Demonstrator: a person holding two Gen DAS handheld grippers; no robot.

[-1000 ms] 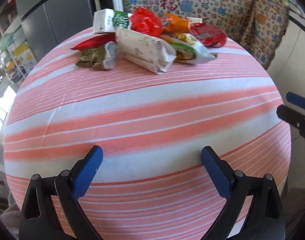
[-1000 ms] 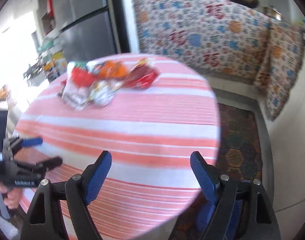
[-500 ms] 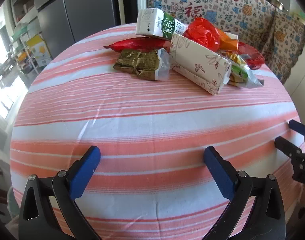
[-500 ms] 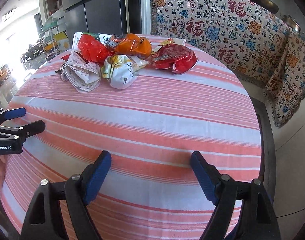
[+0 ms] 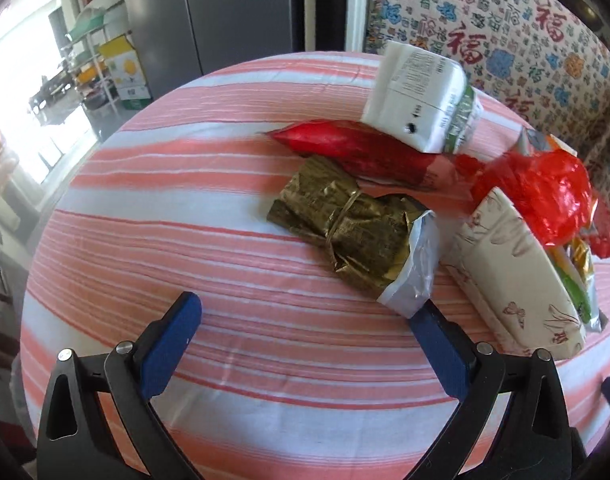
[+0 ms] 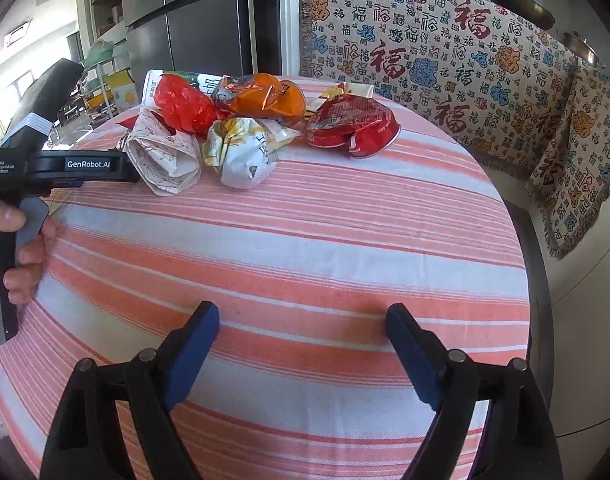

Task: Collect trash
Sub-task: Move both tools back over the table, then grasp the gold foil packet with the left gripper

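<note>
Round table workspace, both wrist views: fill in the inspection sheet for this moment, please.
Surface: round table under a pink-and-white striped cloth, near half bare.
Job's things: trash heaped at the far side: green-gold foil packet, white-green carton, long red wrapper, red plastic bag, butterfly-print paper bag, orange wrapper, crushed red cup.
Clutter: nothing seen.
Grippers: left claw open, empty, near the foil packet; right claw open, empty, over bare cloth.
Cables: nothing seen.
Surroundings: grey refrigerator, patterned throw, shelving at left.
</note>
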